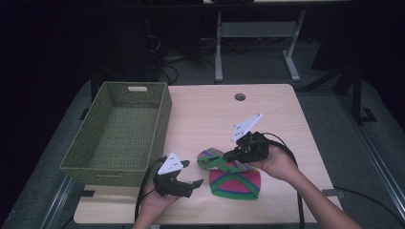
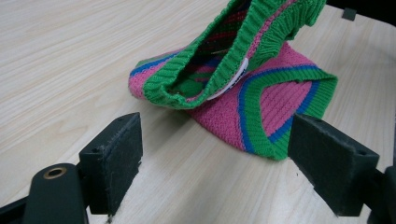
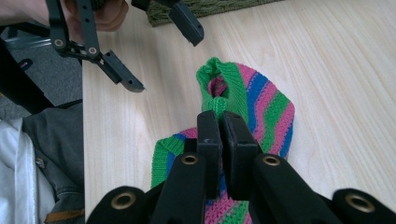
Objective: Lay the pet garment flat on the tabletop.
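Note:
A knitted hat (image 1: 235, 183) striped pink, green and blue lies near the table's front edge. My right gripper (image 1: 228, 156) is shut on its green ribbed rim and holds that rim lifted above the table; in the right gripper view the jaws (image 3: 222, 119) pinch the green edge of the hat (image 3: 266, 107). Just left of the hat, my left gripper (image 1: 192, 172) stands open with nothing between its pads. In the left gripper view the hat (image 2: 280, 98) lies a short way beyond the open gripper (image 2: 219, 154), its rim raised into an opening. The left gripper (image 3: 163, 58) also appears open in the right gripper view.
A green woven basket (image 1: 162, 124) with nothing in it stands at the table's left side, close behind the left hand. A round cable hole (image 1: 240, 97) sits at the table's far edge. Bare wood (image 1: 286, 119) lies to the right and behind the hat.

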The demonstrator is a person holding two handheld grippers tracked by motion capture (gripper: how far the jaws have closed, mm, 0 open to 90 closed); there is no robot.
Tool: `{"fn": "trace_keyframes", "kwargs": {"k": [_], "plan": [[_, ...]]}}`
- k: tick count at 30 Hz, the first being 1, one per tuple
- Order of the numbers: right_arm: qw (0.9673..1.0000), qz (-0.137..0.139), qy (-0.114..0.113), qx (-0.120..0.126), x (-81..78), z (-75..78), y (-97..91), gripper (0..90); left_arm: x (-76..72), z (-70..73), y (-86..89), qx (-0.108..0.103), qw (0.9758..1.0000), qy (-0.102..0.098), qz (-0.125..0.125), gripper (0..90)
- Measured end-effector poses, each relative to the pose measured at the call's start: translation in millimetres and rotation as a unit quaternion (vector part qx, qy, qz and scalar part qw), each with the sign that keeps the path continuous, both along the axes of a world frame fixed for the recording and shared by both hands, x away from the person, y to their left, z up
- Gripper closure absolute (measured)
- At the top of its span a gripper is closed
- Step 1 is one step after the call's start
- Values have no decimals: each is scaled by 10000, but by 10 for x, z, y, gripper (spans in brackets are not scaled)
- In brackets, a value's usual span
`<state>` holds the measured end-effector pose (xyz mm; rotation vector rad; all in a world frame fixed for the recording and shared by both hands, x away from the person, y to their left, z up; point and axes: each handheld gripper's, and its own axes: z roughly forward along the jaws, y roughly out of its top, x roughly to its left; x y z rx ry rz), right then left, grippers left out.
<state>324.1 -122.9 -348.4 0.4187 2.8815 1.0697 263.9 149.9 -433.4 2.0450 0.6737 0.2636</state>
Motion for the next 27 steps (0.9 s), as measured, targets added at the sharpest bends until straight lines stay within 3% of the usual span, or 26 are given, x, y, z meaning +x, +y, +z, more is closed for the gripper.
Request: {"fn": "trace_keyframes", "kwargs": {"k": [3, 14, 20, 21, 25, 27], "plan": [[10000, 51, -30, 36, -9, 46, -27, 859, 13, 4, -18, -83, 10000, -4, -48, 210], [9997, 117, -35, 222, -19, 182, -144, 859, 115, -38, -99, 69, 9999, 47, -128, 218], [9994, 98, -16, 321, -26, 211, -229, 859, 177, -6, -143, 77, 9998, -173, -69, 233], [9994, 68, 0, 342, -26, 217, -262, 859, 191, 12, -167, -16, 9997, -243, -81, 265], [9994, 44, -28, 354, -8, 220, -327, 859, 256, 28, -221, -44, 9993, -335, -179, 353], [9993, -28, 1, 369, 25, 211, -397, 859, 348, 28, -275, -182, 9990, -242, -318, 570]]}}
